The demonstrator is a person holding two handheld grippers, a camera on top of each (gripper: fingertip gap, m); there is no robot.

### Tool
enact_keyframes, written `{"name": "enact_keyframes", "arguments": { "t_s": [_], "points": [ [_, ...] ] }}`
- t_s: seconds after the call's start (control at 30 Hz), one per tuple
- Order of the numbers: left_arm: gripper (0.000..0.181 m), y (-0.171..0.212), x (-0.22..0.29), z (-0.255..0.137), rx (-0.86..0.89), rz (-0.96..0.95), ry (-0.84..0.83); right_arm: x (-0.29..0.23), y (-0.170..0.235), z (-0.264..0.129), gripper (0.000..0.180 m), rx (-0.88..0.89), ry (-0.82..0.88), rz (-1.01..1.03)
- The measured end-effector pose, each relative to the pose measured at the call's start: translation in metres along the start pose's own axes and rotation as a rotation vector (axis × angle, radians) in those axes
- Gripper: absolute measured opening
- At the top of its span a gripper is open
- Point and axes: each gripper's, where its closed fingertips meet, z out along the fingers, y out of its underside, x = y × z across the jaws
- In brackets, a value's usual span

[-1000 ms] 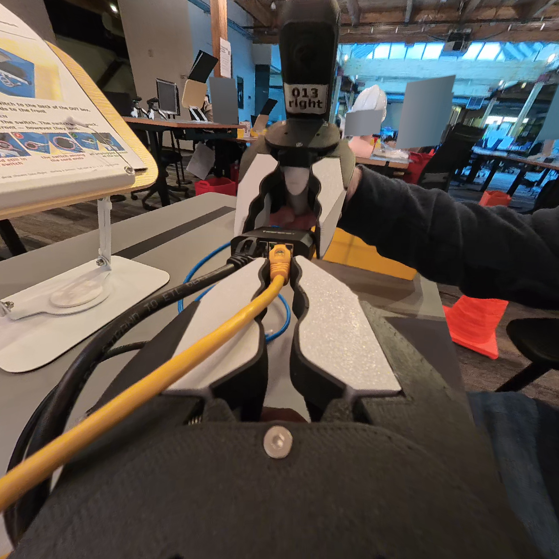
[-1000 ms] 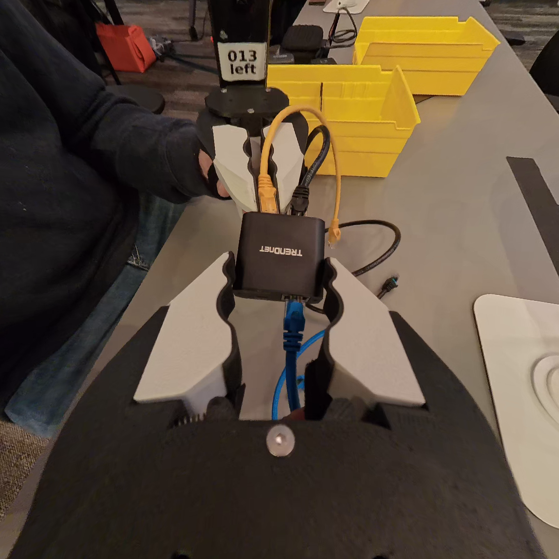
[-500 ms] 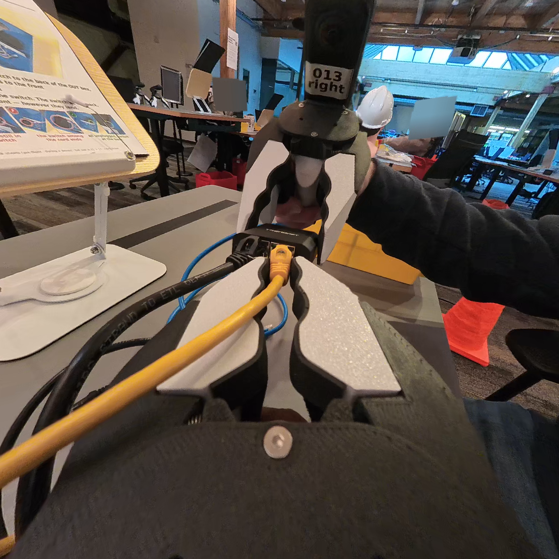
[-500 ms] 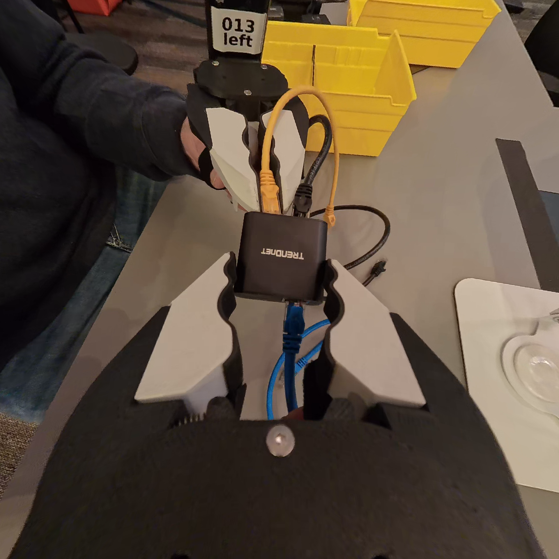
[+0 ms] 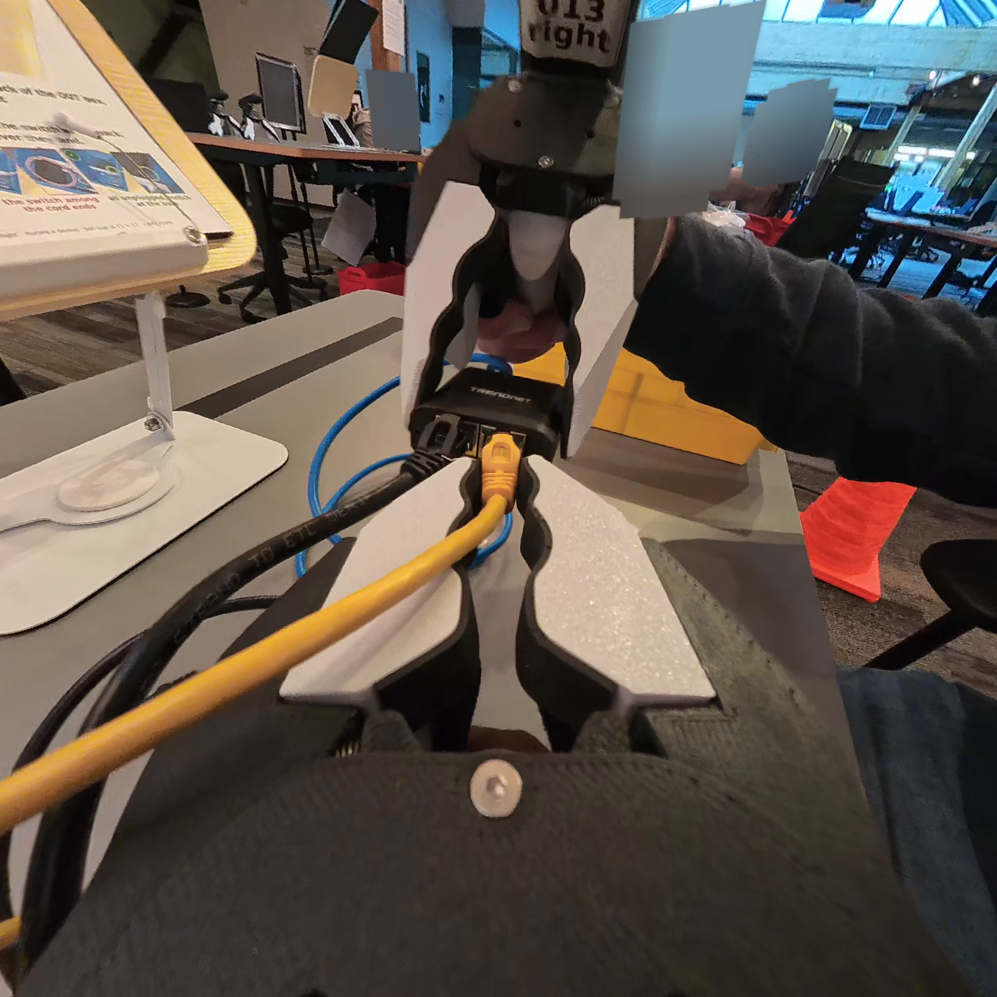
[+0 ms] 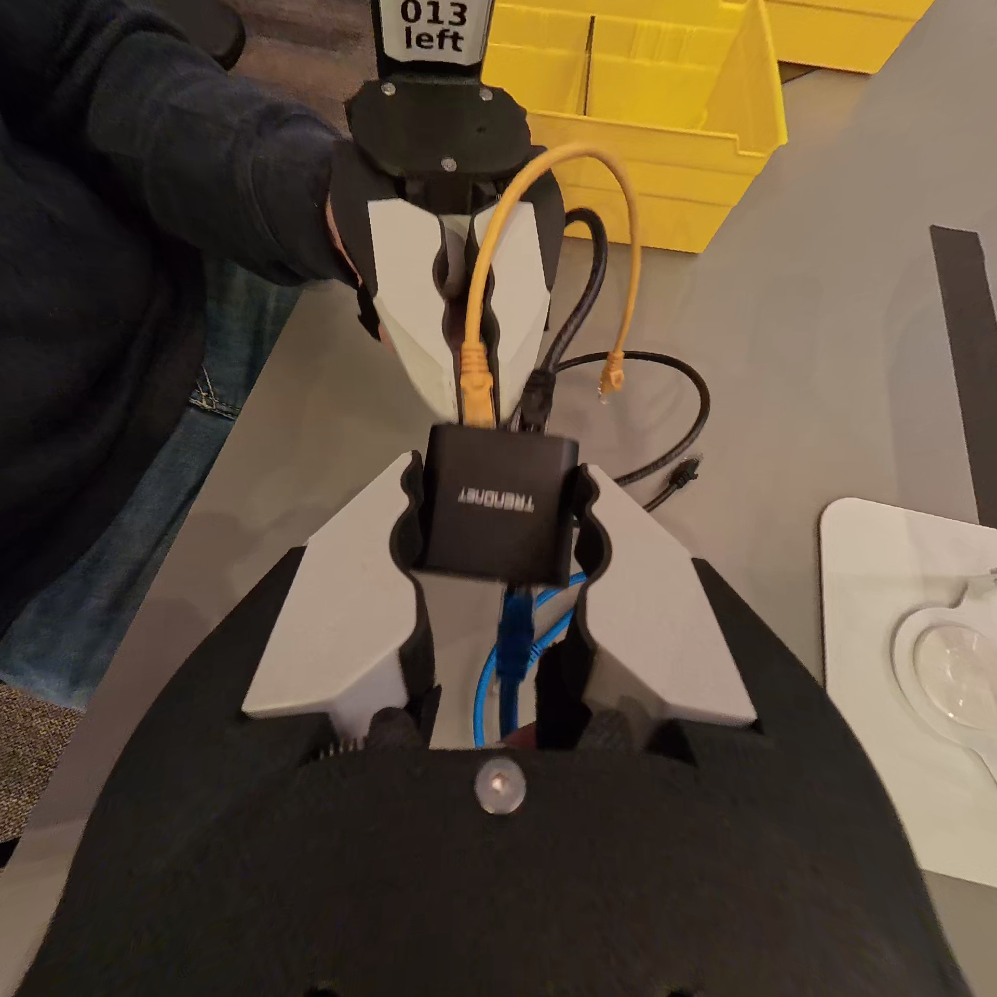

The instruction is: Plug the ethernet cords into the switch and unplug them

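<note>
left gripper (image 5: 499,480): matte black printed body, white wavy-edged fingers (image 5: 604,588), silver screw (image 5: 495,794) bottom centre. right gripper (image 6: 493,475) identical. Dark sleeve (image 5: 809,350) at right, blue jeans (image 6: 156,496) at left.

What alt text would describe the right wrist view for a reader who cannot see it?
The right gripper clamps a small black plastic network switch above a grey table, while the left gripper pinches a yellow cord plug at its far side. A black cord and a blue cord are plugged in.

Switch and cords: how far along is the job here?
Done: black cord and blue cord sit in the switch. In hand: the right tongs clamp the switch while the left tongs grip the yellow plug at a port. Left: remaining plugging and all unplugging.
</note>
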Motion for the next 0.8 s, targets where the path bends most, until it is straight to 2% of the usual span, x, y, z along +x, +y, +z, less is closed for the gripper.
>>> {"name": "enact_keyframes", "arguments": {
  "t_s": [0.07,0.13,0.3,0.5,0.63,0.8],
  "points": [
    [0.013,0.003,0.003,0.005,-0.014,0.048,-0.031,-0.001,-0.001,0.004,0.053,-0.015,0.003,-0.010],
    [0.013,-0.001,0.002,0.002,0.034,-0.007,-0.016,0.001,-0.006,0.004,0.053,0.026,0.001,0.002],
    [0.013,0.003,-0.002,-0.001,0.025,-0.003,-0.035,0.003,-0.003,0.009,0.054,0.019,0.039,-0.009],
    [0.013,0.017,-0.005,0.006,-0.004,-0.002,-0.055,0.004,0.018,0.013,0.059,-0.077,0.075,-0.001],
    [0.013,0.013,-0.003,0.005,0.012,0.003,-0.042,0.009,0.042,0.007,0.076,-0.124,0.107,0.063],
    [0.013,0.032,-0.004,0.010,-0.061,0.016,-0.044,0.002,0.068,0.012,0.069,-0.165,0.114,0.123]
  ]
}}
